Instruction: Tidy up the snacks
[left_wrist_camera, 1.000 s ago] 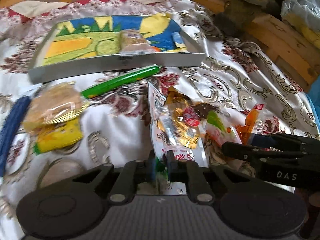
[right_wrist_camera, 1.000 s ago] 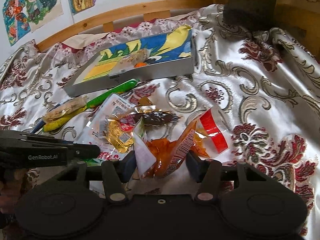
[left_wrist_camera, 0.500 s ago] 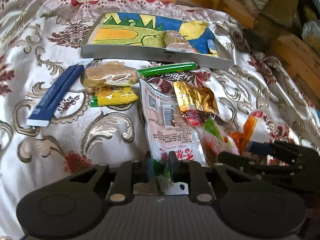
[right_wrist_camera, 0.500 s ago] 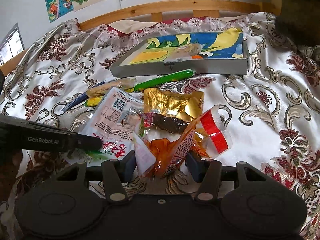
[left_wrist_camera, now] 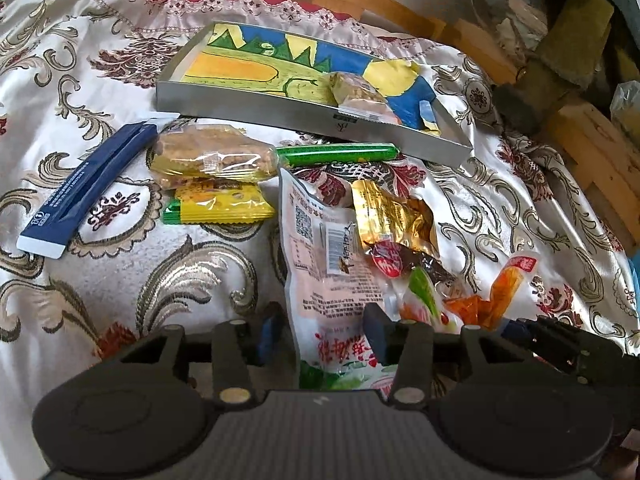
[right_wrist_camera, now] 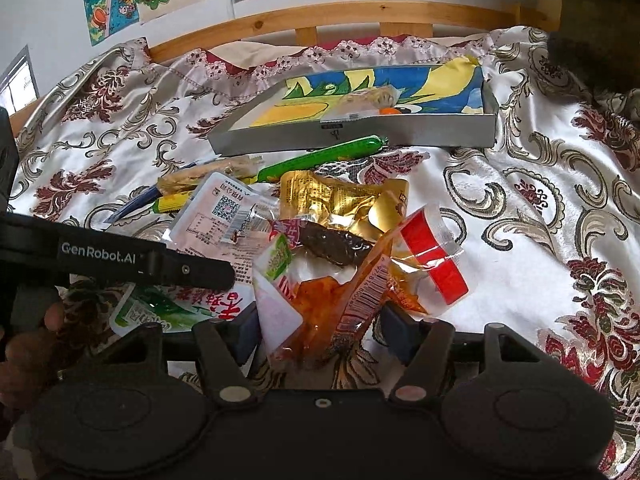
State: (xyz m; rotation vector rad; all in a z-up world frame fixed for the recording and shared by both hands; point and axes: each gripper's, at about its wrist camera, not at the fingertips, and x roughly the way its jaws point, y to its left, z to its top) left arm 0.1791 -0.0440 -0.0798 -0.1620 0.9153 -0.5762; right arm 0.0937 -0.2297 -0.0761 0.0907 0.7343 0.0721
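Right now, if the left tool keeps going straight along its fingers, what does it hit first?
Most likely the large white pouch, which already lies between the open fingers of the left tool, whose jaws have just been opening. Beyond it sit the gold packet and the green stick; depth is unclear.

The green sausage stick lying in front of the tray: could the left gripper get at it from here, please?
Probably yes. The green sausage stick lies uncovered before the tray, but the left gripper, its fingers just opened, straddles the white pouch and must first lift clear of it.
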